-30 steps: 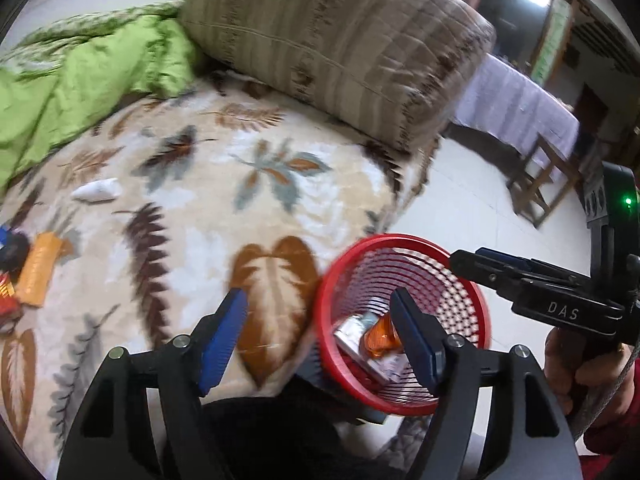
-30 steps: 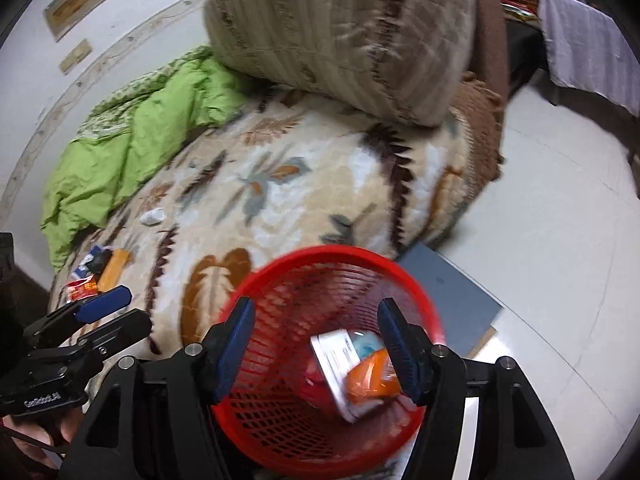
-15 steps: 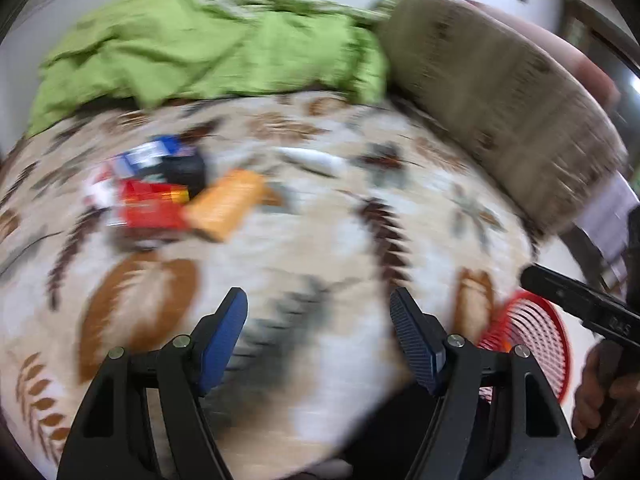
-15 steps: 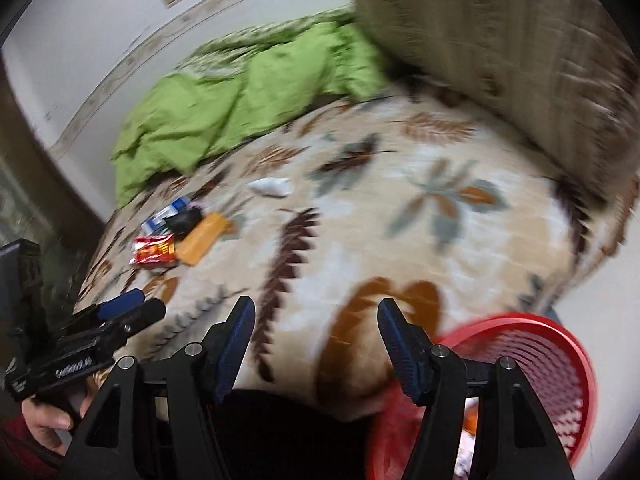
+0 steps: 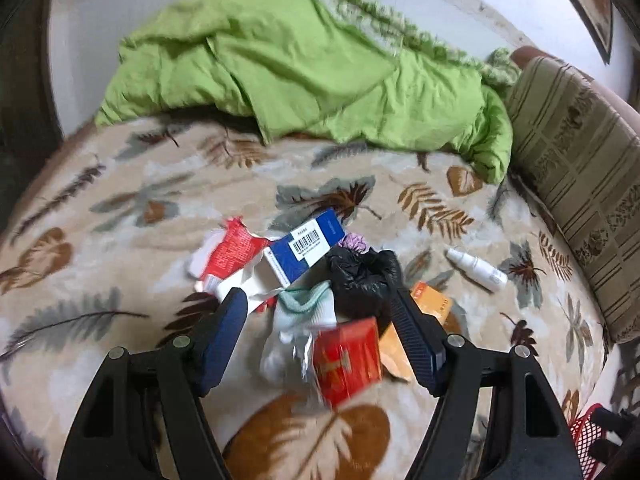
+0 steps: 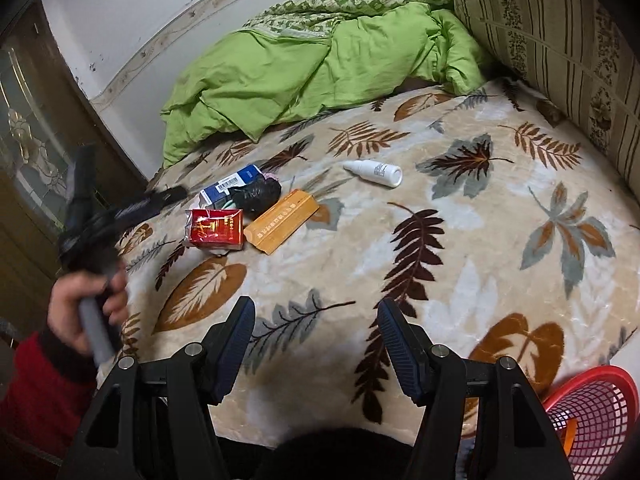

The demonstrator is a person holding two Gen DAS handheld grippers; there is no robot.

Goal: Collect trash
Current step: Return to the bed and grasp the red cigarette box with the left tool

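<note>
- My left gripper (image 5: pixel 318 322): jaws apart, nothing clamped. It hangs over the trash pile on the leaf-print blanket (image 6: pixel 460 248).
- Between its fingers, seen from the left wrist: a red packet (image 5: pixel 347 358), a crumpled pale wrapper (image 5: pixel 286 354) and a black plastic bag (image 5: pixel 362 280). I cannot tell whether either pad touches anything.
- Just beyond the tips: a blue-and-white box (image 5: pixel 306 246) with barcode; a torn red-and-white wrapper (image 5: pixel 230 252) to its left; an orange box (image 5: pixel 426 310) by the right finger.
- A white bottle (image 5: pixel 476 269) lies alone to the right of the pile, on its side.
- My right gripper (image 6: pixel 314 334): jaws apart, empty, over bare blanket at the near edge of the bed. The pile sits far and to the left of it.
- Red mesh basket (image 6: pixel 592 412) on the floor, near right, beside the bed; something orange shows inside, not identifiable.
- Green quilt (image 6: pixel 304 60) bunched at the far side; striped cushion (image 6: pixel 560 40) far right.
</note>
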